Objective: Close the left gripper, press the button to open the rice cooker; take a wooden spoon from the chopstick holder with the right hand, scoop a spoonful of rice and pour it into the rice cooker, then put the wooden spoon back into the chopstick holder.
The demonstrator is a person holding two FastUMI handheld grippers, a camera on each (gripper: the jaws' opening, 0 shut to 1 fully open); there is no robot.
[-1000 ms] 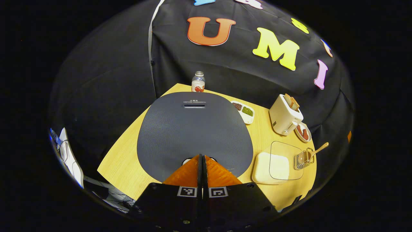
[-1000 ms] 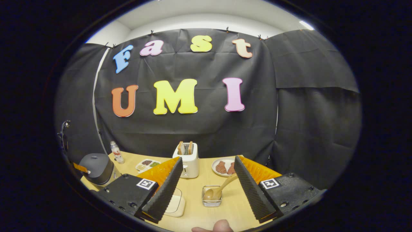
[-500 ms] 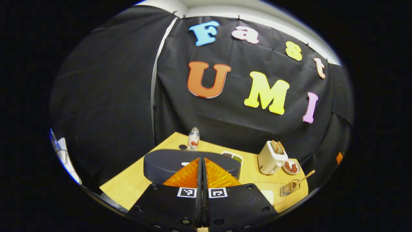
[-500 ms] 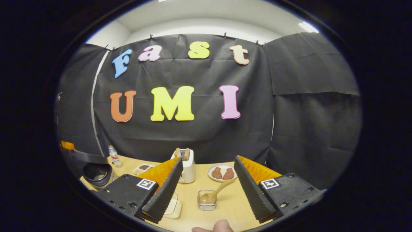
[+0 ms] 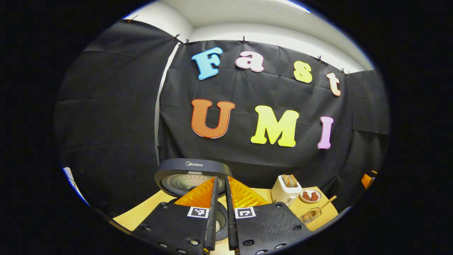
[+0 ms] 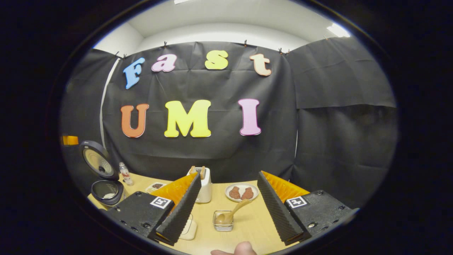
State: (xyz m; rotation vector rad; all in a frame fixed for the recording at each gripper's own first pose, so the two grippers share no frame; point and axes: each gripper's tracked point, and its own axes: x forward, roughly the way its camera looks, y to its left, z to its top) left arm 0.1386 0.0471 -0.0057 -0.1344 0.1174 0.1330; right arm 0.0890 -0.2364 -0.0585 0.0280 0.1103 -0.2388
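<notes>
with the cooker (image 6: 102, 177) lid up, we hold our left gripper (image 5: 220, 187) nearly closed and empty above its pot, while our right gripper (image 6: 228, 198) gapes wide, lined up on the spoon (image 6: 231, 214) in the holder (image 6: 223, 221) to grab it next.

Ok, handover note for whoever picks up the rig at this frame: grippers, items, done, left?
Left hand-held gripper: fingers nearly shut, holding nothing, in front of the rice cooker.
Right hand-held gripper: open, empty, facing the chopstick holder.
Done: the cooker's lid stands open.
Wooden spoon sits in the holder; rice container beside it.
Left: take the spoon, scoop rice, pour it into the cooker, return the spoon.
</notes>
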